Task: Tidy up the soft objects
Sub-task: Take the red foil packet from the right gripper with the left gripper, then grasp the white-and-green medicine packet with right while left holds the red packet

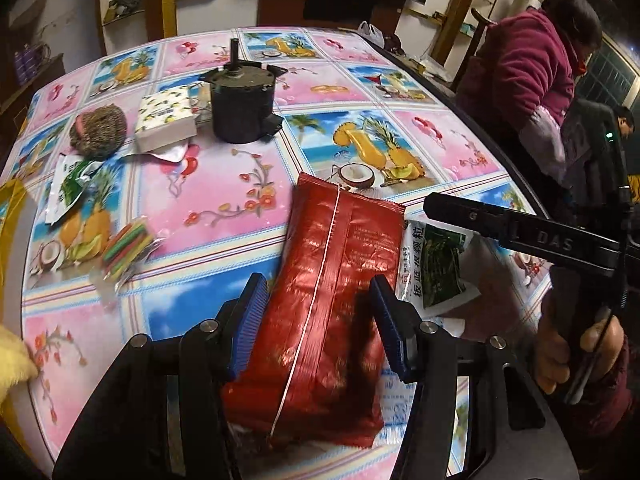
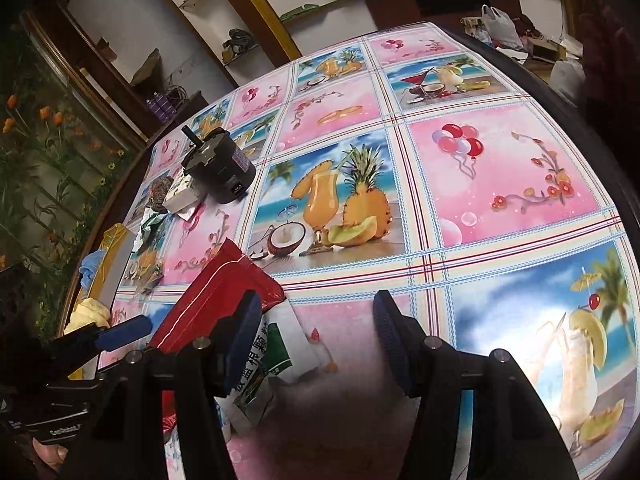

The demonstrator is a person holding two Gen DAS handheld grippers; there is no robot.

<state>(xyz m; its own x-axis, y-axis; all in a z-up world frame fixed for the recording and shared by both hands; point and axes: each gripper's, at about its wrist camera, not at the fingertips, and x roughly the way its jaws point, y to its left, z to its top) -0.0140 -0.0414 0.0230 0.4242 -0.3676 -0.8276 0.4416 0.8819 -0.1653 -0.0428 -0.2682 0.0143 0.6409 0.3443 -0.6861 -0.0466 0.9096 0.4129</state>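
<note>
On the desk [image 1: 224,184] little looks sorted yet: packets, a knitted lump [image 1: 98,130] and a tissue pack [image 1: 166,122] lie scattered. The left gripper [image 1: 316,320] straddles the red packet [image 1: 332,280], jaws apart; whether the pads press it, I cannot tell. The right gripper [image 2: 316,344] stands released beside the green-and-white sachet [image 2: 272,356].

Right tablecloth [image 2: 500,184] bare — motor [image 2: 220,168] far-left.

Both wrist views look steeply down, close — sharing the red packet [image 1: 320,312].

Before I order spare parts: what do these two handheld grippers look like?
Both are black, with silver round bolts on the arms. The left gripper and the right gripper carry blue ribbed pads on their fingers. One black bar bears white letters, DAS. The person's sleeve is dark red.
</note>
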